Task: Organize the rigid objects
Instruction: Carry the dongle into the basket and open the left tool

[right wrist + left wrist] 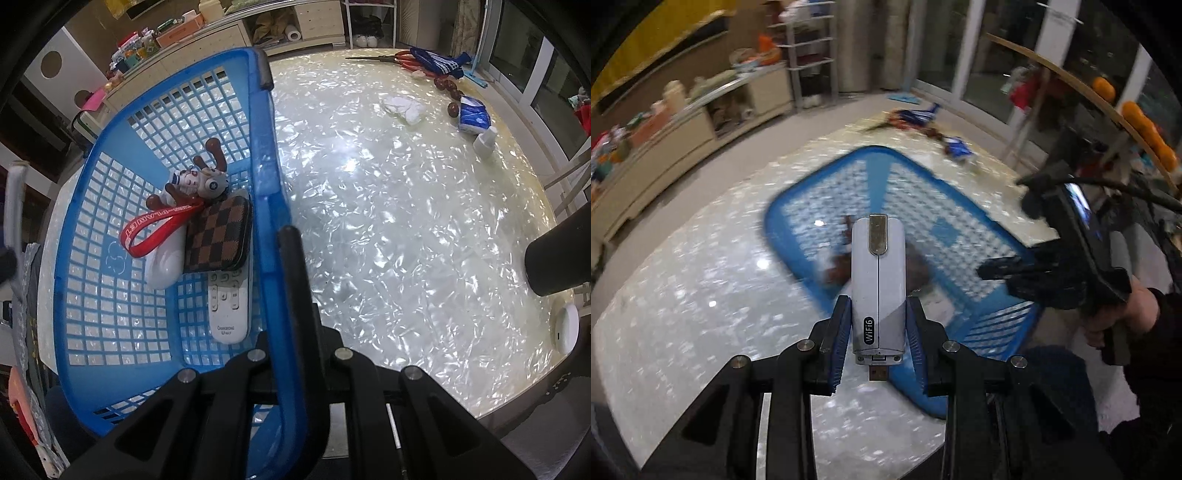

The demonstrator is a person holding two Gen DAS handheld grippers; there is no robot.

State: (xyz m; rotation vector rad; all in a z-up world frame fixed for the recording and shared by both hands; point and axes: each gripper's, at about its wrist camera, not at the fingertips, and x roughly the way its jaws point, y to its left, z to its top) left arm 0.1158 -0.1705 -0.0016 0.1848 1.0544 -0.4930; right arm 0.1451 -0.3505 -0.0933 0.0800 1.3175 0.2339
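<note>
Now the left gripper (878, 334) carries a white WiFi dongle (878, 284), its jaws pinching the lower half of the casing while the USB plug hangs just behind the pads. Ahead of and beneath the jaws sits the blue basket (783, 206) — blurred in this view, so the hand seems to be travelling. The right gripper (291, 295) has its jaws pressed onto the basket's rim, apparently steadying it. Left of those jaws, inside the basket, lie a white remote (228, 302), a checkered wallet (218, 232) and a reindeer keychain (195, 184). My judgement: this is the carry-to-basket step — next, bring the dongle over a bare patch of basket floor, lower it, then spread the jaws.
</note>
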